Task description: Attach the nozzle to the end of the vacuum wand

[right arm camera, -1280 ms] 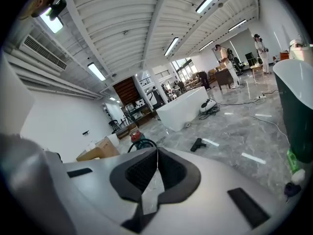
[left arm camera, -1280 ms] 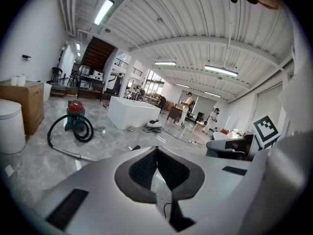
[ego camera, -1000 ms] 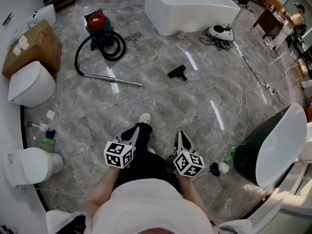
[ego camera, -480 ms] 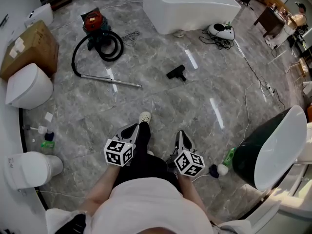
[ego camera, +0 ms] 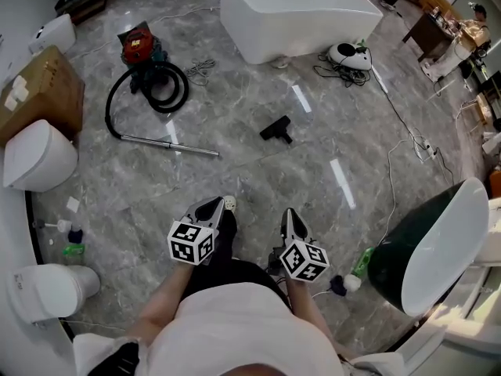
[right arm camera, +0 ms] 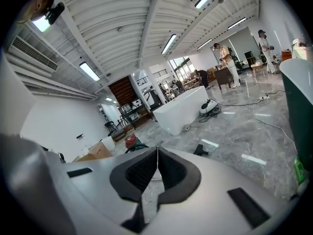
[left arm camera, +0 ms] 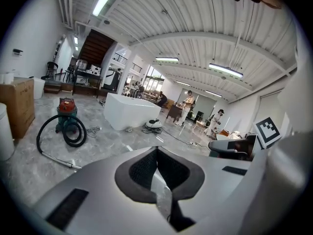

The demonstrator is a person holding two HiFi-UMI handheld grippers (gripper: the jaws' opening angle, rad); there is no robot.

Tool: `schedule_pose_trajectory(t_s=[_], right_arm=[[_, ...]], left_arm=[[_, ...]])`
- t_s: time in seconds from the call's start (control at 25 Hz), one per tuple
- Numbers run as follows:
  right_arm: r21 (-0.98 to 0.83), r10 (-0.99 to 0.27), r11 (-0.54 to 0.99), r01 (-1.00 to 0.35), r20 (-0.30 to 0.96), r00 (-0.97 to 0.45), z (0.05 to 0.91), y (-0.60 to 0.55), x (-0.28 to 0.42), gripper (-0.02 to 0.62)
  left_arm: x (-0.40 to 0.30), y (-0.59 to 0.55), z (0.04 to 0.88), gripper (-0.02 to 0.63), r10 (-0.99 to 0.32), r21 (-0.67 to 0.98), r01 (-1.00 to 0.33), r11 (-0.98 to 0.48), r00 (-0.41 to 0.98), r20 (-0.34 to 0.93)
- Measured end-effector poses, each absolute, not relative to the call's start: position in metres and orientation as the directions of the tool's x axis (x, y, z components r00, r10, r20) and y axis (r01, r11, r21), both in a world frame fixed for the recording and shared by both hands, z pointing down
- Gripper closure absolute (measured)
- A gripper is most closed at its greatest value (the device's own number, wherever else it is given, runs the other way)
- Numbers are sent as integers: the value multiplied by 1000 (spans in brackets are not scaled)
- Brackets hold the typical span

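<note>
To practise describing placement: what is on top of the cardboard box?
A few small white items lie on the cardboard box, too small to identify. The closed top hides whatever is inside.

— The left gripper (left arm camera: 156, 150), jaws pressed together with nothing between them. What lies beyond?
— On the grey marble floor (left arm camera: 107, 141), a red-topped vacuum (left arm camera: 67, 110), its black hose (left arm camera: 74, 144) looped and its metal wand (left arm camera: 63, 161) stretched out. A white bathtub (left arm camera: 128, 112) stands further right.
</note>
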State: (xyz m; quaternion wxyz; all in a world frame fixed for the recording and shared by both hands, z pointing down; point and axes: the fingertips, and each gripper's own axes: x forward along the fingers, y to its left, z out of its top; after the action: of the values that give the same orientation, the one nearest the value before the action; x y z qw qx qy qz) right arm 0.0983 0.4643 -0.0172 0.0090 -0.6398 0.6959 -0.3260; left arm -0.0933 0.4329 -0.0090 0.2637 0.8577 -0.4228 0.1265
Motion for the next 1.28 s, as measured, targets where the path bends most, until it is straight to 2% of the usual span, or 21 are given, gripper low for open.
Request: schedule_pose_trajectory(t_s=[0.28,0.8,1.04,1.28], right_arm=[[-462,-897,-30,-886,404,-180,-27,410,100,579],[-455,-895,-14,-890,402,-191,-32,321,77,578],[-395,-927,22,-918,337,-167,-46,279,71,578],[-338,-953,37,-941,273,-135,-58,238,70,578]], left_arm=[[-82,382,-14,598,-630,357,-771,-526,636,445],[-103,291,-16,597,-637,393,-768,-506,640,430],[-110,247,-26,597,-644,412,-735,-539,675,360],[-117,204,-32,597,-649,363,-730,-579,682,337]])
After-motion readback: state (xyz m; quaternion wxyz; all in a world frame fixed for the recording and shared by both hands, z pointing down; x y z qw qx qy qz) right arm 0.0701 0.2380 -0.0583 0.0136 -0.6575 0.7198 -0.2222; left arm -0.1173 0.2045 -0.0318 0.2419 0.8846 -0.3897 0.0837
